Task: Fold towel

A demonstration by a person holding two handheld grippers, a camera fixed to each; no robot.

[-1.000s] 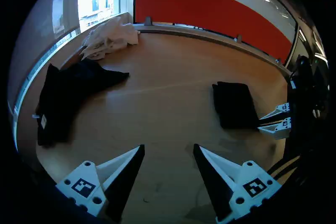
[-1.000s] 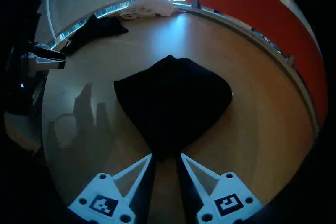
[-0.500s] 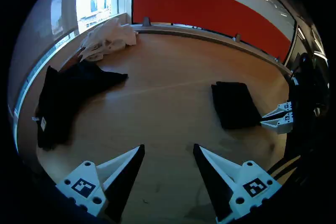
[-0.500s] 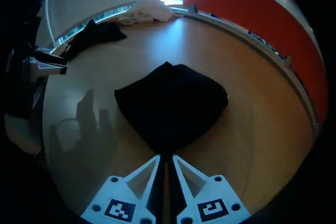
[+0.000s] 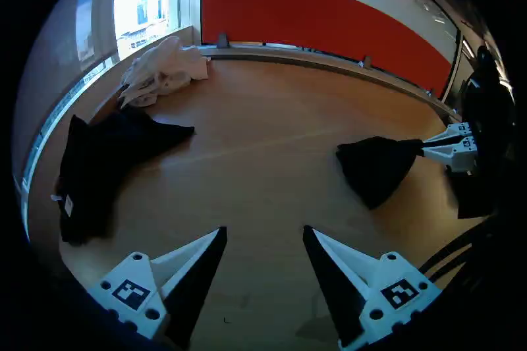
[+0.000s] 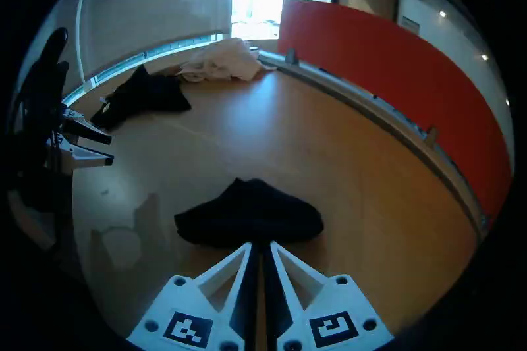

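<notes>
Wooden table [image 5: 263, 120] carries black towel [image 5: 375, 163], black garment [image 5: 99, 153] and white cloths [image 5: 161, 68].

The towel [image 6: 250, 219] is plain black against a table [image 5: 263, 120] of warm orange-brown wood with a faint sheen. A pale grey rail [image 5: 316, 61] runs along the table's far edge, and behind it stands a flat, bright red panel [image 5: 316, 15]. The crumpled cloth [image 5: 161, 68] is white, the garment [image 5: 99, 147] is black with a small white tag [image 5: 68, 205], and the left gripper [image 5: 263, 229] and right gripper [image 6: 260, 245] are white with black inner finger faces, each finger carrying a black-and-white square marker.
</notes>
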